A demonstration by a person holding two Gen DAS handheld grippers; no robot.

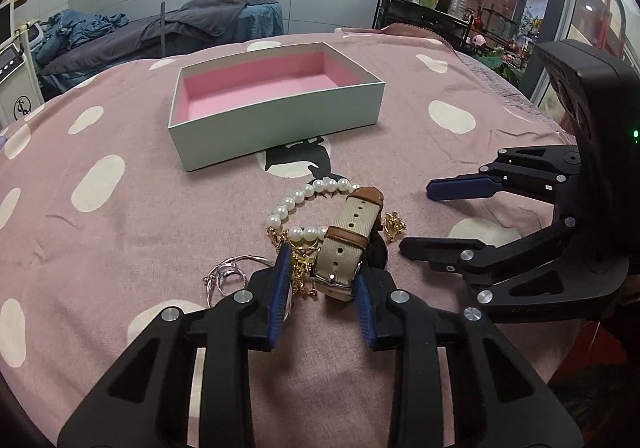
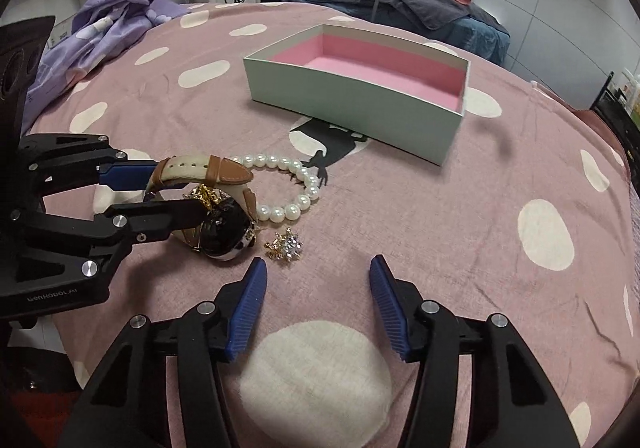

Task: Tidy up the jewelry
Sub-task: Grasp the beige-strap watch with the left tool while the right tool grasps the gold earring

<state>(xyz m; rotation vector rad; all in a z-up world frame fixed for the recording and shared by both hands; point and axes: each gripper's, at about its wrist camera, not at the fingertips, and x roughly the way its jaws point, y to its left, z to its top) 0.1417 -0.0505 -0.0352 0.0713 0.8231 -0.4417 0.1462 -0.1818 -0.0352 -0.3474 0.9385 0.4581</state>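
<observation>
Left tool [image 1: 322, 280] pinching beige canvas watch strap [image 1: 347, 236], right tool [image 2: 318, 268] spread, empty; lift slowly, clear of white pearl bracelet [image 1: 304, 204].

The watch [image 2: 224, 232] face is partly hidden behind the left gripper's fingers [image 2: 160, 218].

Each gripper [image 1: 322, 284] [image 2: 318, 288] is built of black linked arms, joined by silver screws and tipped with ribbed blue pads [image 2: 248, 308].
</observation>
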